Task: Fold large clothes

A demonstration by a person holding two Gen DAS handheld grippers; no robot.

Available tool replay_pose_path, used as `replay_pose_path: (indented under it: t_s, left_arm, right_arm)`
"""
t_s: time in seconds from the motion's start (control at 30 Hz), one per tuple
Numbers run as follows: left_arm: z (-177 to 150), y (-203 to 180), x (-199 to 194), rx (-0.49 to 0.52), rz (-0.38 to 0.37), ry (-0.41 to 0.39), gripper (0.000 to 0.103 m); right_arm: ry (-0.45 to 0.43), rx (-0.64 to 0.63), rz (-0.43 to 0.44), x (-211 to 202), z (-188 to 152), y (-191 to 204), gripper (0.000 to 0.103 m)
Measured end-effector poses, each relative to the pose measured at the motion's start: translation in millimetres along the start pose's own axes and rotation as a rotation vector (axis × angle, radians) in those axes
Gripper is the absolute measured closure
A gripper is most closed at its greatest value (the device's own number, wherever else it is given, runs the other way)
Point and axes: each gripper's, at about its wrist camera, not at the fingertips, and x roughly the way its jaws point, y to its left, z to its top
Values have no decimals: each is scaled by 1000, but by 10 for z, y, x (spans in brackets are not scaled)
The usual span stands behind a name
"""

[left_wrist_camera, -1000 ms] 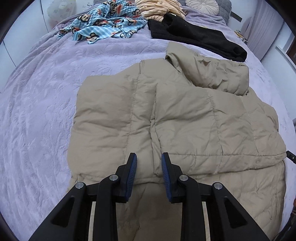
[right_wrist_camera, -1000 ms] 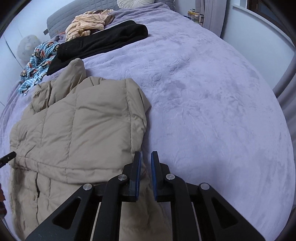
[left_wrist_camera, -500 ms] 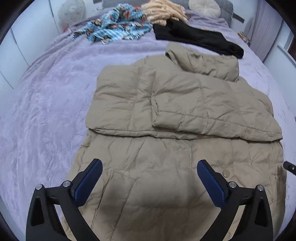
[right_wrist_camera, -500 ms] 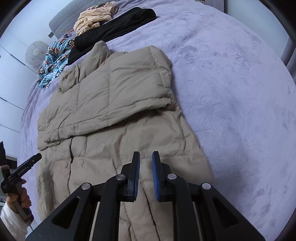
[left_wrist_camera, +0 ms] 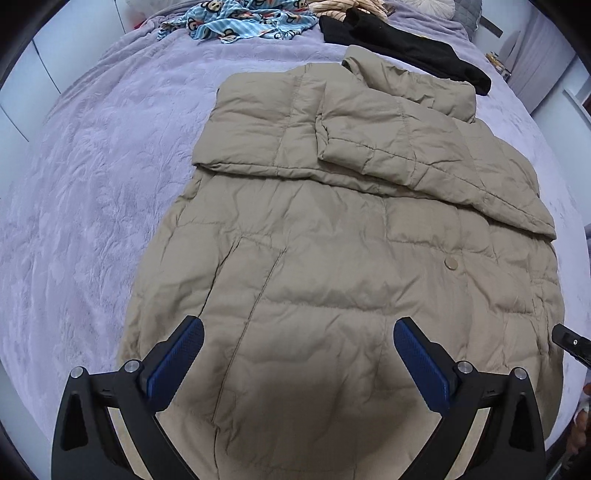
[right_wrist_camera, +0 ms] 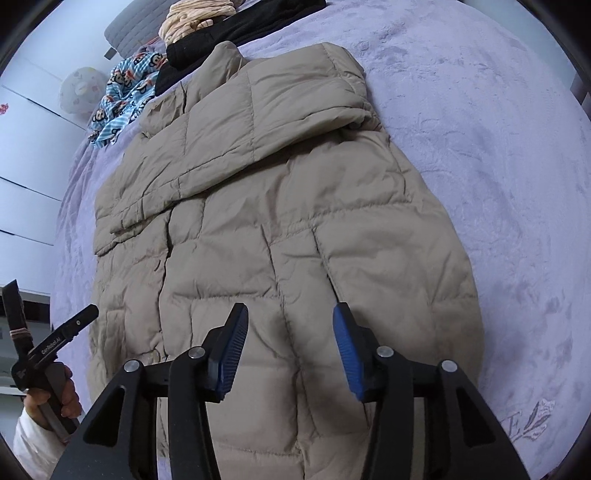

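A large beige puffer jacket point(left_wrist_camera: 332, 258) lies flat on the purple bed, collar at the far end, both sleeves folded across its chest. It also shows in the right wrist view point(right_wrist_camera: 277, 229). My left gripper point(left_wrist_camera: 295, 354) is wide open and empty above the jacket's hem on the left side. My right gripper point(right_wrist_camera: 290, 350) is open and empty above the hem on the right side. The left gripper also shows at the left edge of the right wrist view point(right_wrist_camera: 55, 343), held in a hand.
The purple bedspread point(left_wrist_camera: 85, 184) surrounds the jacket. At the far end lie a black garment point(left_wrist_camera: 399, 40), a blue monkey-print cloth point(left_wrist_camera: 236, 22) and a peach striped garment point(right_wrist_camera: 195, 18). White wardrobe doors point(right_wrist_camera: 26, 177) stand to the left.
Both grippers have drawn back from the folded sleeves toward the jacket's hem. The left one opened wide half a second ago; the right one has just opened.
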Motion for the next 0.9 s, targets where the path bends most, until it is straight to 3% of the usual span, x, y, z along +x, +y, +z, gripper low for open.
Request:
replay_pose_path:
  t_s: [0.07,0.13,0.3,0.4,0.9]
  left_arm:
    - [-59,41,-43,-4,-12,8,0]
    - [-109,95,-94,-5,-13,16,0]
    - [-286,230,-220,13,-24,43,0]
    - [-407,308,-293,37,-23,52,0]
    - [-792,619,-515,94,-69,77,0]
  right_arm:
    - [10,8,0,-7,-91,48,49]
    - [18,22,5,-12,-187,92,41]
    - [39,57,20,-13,-438,246,40]
    - [39,76,47,-48,-583,358,19]
    - [10,208,114,-216,-1254,704,17]
